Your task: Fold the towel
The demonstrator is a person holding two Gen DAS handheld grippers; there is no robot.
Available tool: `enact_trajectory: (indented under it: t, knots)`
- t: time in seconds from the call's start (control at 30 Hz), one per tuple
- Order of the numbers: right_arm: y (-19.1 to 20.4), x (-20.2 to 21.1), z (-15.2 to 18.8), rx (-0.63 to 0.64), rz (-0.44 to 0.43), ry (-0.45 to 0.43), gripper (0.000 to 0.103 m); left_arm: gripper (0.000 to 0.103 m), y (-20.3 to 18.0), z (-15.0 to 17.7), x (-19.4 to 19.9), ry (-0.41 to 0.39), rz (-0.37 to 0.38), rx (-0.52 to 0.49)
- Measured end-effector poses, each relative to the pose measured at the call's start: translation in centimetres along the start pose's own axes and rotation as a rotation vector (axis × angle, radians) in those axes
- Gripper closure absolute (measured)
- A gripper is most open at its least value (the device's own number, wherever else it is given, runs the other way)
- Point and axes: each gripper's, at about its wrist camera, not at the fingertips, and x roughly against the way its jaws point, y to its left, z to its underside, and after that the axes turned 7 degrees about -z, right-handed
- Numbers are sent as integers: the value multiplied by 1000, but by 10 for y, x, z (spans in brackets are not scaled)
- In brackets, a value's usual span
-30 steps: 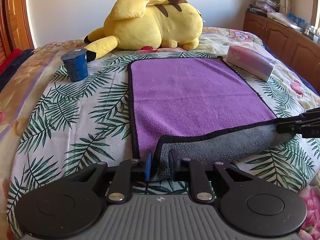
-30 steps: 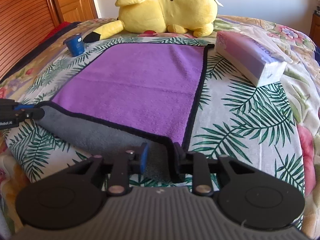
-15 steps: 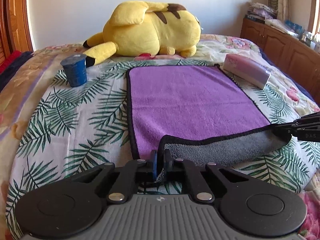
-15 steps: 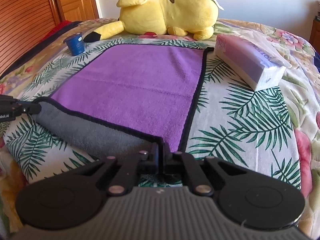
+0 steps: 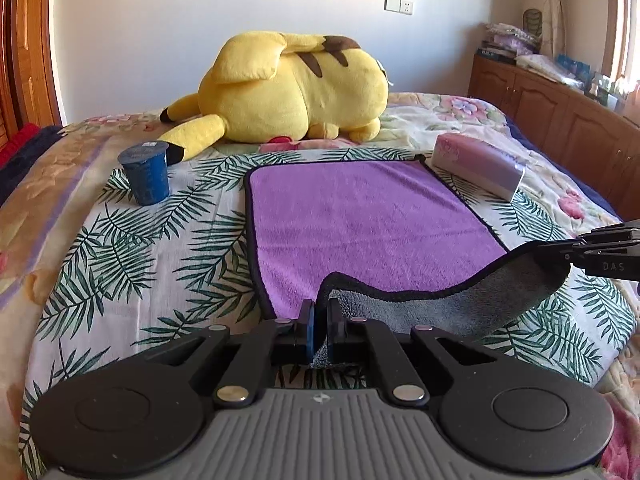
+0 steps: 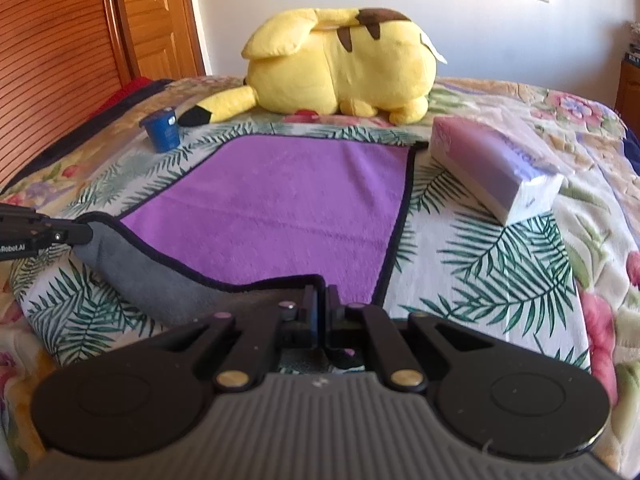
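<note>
A purple towel (image 5: 360, 220) with a black hem and grey underside lies flat on the bed; it also shows in the right wrist view (image 6: 280, 208). My left gripper (image 5: 320, 320) is shut on the towel's near left corner. My right gripper (image 6: 321, 304) is shut on the near right corner. Both corners are lifted off the bed, and the near edge curls up to show the grey underside (image 5: 460, 304). Each gripper shows at the side of the other's view, the right one (image 5: 600, 256) and the left one (image 6: 36, 236).
A big yellow plush (image 5: 288, 96) lies beyond the towel's far edge. A blue cup (image 5: 146, 172) stands to the far left. A pink tissue pack (image 5: 480, 168) lies at the far right corner. Wooden cabinets (image 5: 560, 120) line the right; a wooden door (image 6: 100, 32) is on the left.
Both grippers closed onto the near corners and lifted them. The near edge now hangs higher, with more grey underside showing.
</note>
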Motion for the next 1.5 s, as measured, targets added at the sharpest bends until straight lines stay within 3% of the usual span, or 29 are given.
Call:
enact_trajectory:
  t: [0.97, 1.5]
  knots:
    - [-12, 9, -20, 11, 16, -119, 99, 103, -1, -42, 9, -103, 34, -27]
    - [-19, -8, -47, 50, 12, -148, 99, 103, 9, -68, -20, -139, 26, -57]
